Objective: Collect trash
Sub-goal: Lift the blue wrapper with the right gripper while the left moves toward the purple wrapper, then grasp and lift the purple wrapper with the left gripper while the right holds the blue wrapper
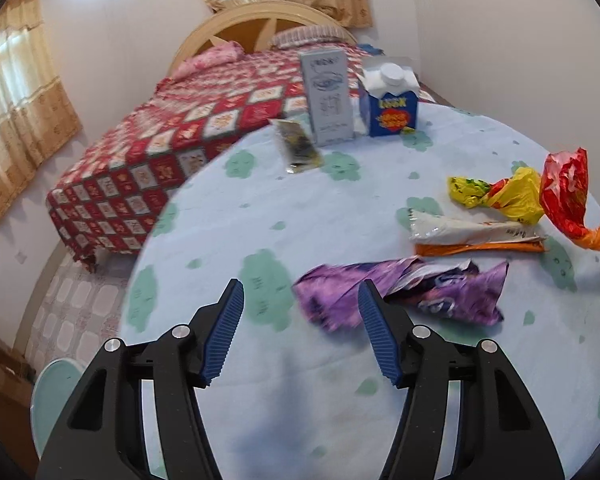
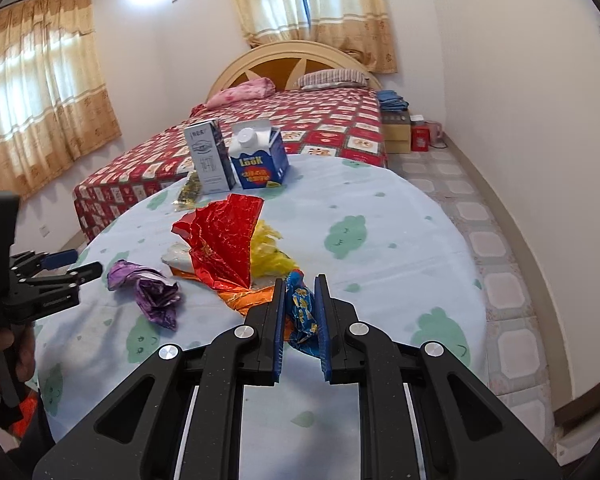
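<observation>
My right gripper [image 2: 300, 280] is shut on a red, orange and blue foil wrapper [image 2: 224, 240], lifted above the table; the wrapper also shows in the left wrist view [image 1: 564, 192]. My left gripper [image 1: 300, 292] is open and empty, just left of a crumpled purple wrapper [image 1: 412, 292], which also shows in the right wrist view [image 2: 148, 288]. A yellow wrapper [image 1: 500, 192], a white packet [image 1: 472, 228] and an orange packet [image 1: 480, 248] lie to the right. A small dark sachet [image 1: 298, 146] lies near two cartons.
A round table [image 1: 260, 232] has a light blue cloth with green clouds. A grey carton [image 1: 328, 96] and a blue carton [image 1: 392, 100] stand at its far edge. A bed with a red quilt [image 1: 172, 128] is behind. Tiled floor [image 2: 500, 240] lies on the right.
</observation>
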The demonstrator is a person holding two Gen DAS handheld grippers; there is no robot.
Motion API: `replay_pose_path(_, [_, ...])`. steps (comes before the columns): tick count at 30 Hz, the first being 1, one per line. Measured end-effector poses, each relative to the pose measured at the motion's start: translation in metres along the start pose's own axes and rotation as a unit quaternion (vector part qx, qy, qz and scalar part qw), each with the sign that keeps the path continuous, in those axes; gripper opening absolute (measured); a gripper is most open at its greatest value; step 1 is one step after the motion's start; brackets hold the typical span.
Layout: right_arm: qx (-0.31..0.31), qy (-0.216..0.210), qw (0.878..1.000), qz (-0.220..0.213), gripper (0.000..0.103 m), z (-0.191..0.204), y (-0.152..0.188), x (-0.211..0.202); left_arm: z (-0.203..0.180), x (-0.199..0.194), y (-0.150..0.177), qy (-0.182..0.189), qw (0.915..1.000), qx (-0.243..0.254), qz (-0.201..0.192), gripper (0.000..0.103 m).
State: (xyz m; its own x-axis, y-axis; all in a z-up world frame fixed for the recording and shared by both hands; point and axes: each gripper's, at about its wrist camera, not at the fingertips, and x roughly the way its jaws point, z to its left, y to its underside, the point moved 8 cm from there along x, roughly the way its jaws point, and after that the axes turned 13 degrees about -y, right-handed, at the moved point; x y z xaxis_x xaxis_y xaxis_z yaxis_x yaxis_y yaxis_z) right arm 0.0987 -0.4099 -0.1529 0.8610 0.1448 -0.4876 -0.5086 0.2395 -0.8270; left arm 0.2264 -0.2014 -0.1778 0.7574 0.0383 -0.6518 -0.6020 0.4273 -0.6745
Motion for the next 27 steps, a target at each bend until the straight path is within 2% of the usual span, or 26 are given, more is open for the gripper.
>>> replay_pose_path(3, [0.003,-0.002,1.000,0.002,0.015,-0.004,0.002,0.002,-0.017,0.015,0.003,0.017,0.9995,0.016,0.019,0.061])
replay_pose_path(4, [0.003,-0.003,1.000,0.003,0.015,-0.005,0.003,0.003,-0.021,0.023,0.007,0.025,0.9990,0.020,0.033,0.059])
replay_pose_path(5, [0.003,-0.004,1.000,0.004,0.015,-0.006,0.004,0.003,-0.023,0.026,0.010,0.031,0.9985,0.021,0.040,0.032])
replay_pose_path(6, [0.004,-0.005,1.000,0.005,0.015,-0.006,0.004,0.003,-0.024,0.029,0.012,0.036,0.9980,0.022,0.048,0.015])
replay_pose_path(8, [0.003,-0.008,1.000,0.004,0.015,-0.005,0.004,0.004,-0.024,0.029,0.013,0.049,0.9973,0.017,0.051,0.008])
replay_pose_path(11, [0.002,-0.011,1.000,0.004,0.015,-0.003,0.003,0.005,-0.023,0.026,0.012,0.041,0.9980,0.026,0.040,0.003])
replay_pose_path(15, [0.001,-0.010,1.000,0.003,0.015,-0.001,0.002,0.005,-0.013,0.021,0.012,0.038,0.9984,0.015,0.039,0.002])
replay_pose_path(20, [-0.014,-0.019,1.000,-0.002,0.015,0.014,-0.007,0.008,0.031,0.002,0.017,-0.003,0.9995,-0.002,0.030,0.002])
replay_pose_path(27, [-0.045,-0.055,0.997,0.000,0.015,0.056,-0.014,0.030,0.097,-0.012,0.047,-0.066,0.9963,-0.024,0.049,0.002])
